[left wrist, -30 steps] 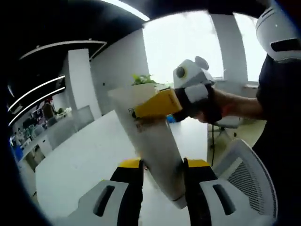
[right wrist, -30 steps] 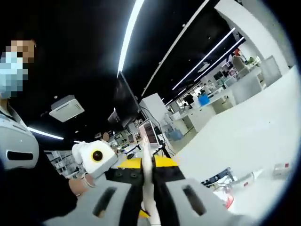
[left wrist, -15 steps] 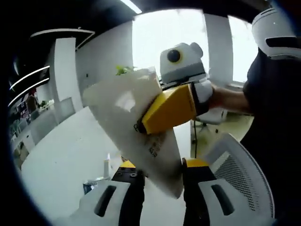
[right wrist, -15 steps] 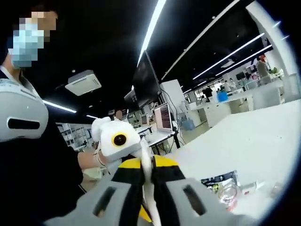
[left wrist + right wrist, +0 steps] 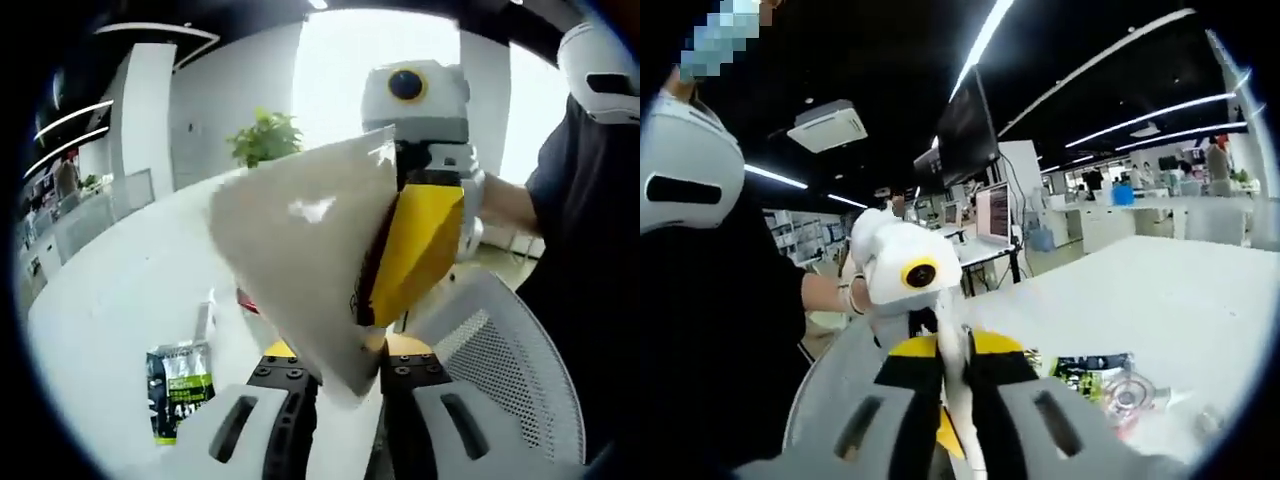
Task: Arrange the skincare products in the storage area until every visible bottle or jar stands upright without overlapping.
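A flat white pouch [image 5: 300, 265] is up in the air above the table [image 5: 110, 300], pinched from two ends. In the left gripper view its narrow end sits between the left gripper [image 5: 345, 375] jaws, which are closed on it, and its wide end fans up and away. The right gripper [image 5: 410, 255] comes in from the right with its yellow jaws clamped across the pouch's far edge; the person's hand [image 5: 470, 205] and dark sleeve follow behind it.

In the right gripper view the pouch [image 5: 956, 365] shows edge-on as a thin white strip, squeezed between the right gripper [image 5: 956, 385] jaws. The left gripper [image 5: 902, 285] is just beyond the pouch, white body toward the camera, with the person's torso to its left.

On the table below the pouch lies a dark sachet [image 5: 178, 385] with green print, flat on its back, and beside it a slim clear bottle [image 5: 204, 320] on its side. From the right gripper view the sachet [image 5: 1088, 366] lies on the table just right of the pouch, with a clear round jar [image 5: 1130, 395] touching its near edge. A mesh chair back [image 5: 500, 370] stands right of the pouch, and a plant [image 5: 265, 135] behind it.
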{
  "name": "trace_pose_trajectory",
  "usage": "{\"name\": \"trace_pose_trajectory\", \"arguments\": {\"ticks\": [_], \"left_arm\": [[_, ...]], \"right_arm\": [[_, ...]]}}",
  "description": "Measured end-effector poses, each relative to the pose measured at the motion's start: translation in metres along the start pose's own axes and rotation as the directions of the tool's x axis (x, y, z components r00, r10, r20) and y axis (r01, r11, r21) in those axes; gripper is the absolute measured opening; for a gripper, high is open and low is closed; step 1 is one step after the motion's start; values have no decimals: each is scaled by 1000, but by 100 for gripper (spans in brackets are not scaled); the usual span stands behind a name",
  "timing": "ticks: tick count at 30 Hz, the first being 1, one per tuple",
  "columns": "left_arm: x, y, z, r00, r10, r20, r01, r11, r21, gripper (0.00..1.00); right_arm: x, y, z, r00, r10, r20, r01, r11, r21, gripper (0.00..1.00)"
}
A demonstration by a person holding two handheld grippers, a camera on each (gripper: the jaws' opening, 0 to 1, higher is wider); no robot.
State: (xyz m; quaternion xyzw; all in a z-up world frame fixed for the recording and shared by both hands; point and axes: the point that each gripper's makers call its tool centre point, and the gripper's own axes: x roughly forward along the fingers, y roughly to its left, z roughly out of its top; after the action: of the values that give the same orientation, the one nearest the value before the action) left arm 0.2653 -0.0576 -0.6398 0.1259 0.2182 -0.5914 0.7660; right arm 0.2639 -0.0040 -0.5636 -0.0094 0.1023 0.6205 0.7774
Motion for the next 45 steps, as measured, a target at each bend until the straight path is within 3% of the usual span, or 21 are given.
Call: {"name": "trace_pose_trajectory", "arguments": {"ticks": [3, 8, 13, 17, 20, 22, 23, 24, 25, 28, 31, 33, 39, 44, 45], "left_arm": [[5, 2, -6, 999, 26, -38, -25, 1000, 17, 18], [12, 9, -13, 993, 82, -80, -82, 997, 13, 17], [14, 14, -20, 989, 112, -94, -115, 993, -21, 16], [17, 14, -31, 985, 110, -129, -112, 994, -7, 15], [18, 16, -38, 983, 117, -144, -119, 993, -6, 15], [18, 15, -38, 985, 113, -132, -117, 993, -21, 15], [18, 15, -37, 985, 113, -129, -118, 993, -25, 15], [18, 16, -38, 985, 116, -126, -120, 992, -27, 15], [18, 16, -38, 985, 119, -125, -123, 992, -26, 15], [19, 19, -41, 984, 121, -127, -126, 992, -26, 14], [20, 20, -47, 983, 123, -134, -126, 992, -10, 14], [20, 21, -49, 984, 121, -134, -123, 992, -11, 14], [22, 28, -54, 986, 116, -117, -119, 993, -22, 15], [27, 37, -60, 985, 110, -136, -109, 994, 15, 16], [28, 37, -57, 988, 100, -115, -99, 995, 13, 16]], "right_arm": [[0, -4, -9, 996, -22, -81, 20, 1000, -19, 12], [1, -10, -22, 973, -74, -217, 42, 988, -148, 15], [4, -12, -17, 964, -72, -256, 21, 980, -197, 16], [4, -9, -5, 959, -23, -282, -36, 979, -202, 12], [0, -11, -5, 929, -16, -369, -78, 968, -238, 11], [-2, -9, -10, 896, 11, -444, -125, 966, -228, 12], [-2, -9, -11, 888, 17, -460, -137, 964, -230, 12], [-3, -6, -16, 861, 44, -507, -176, 961, -215, 13], [-3, -6, -18, 846, 48, -530, -185, 960, -209, 13], [-5, -8, -32, 778, 45, -627, -217, 955, -200, 11], [-1, -10, -39, 737, 45, -674, -243, 948, -203, 9], [2, -11, -43, 716, 42, -697, -258, 943, -209, 7], [8, -19, -46, 677, 42, -735, -271, 942, -196, 5], [12, -25, -52, 622, 32, -783, -297, 934, -198, 3], [14, -28, -49, 628, 32, -778, -294, 935, -199, 3]]}}
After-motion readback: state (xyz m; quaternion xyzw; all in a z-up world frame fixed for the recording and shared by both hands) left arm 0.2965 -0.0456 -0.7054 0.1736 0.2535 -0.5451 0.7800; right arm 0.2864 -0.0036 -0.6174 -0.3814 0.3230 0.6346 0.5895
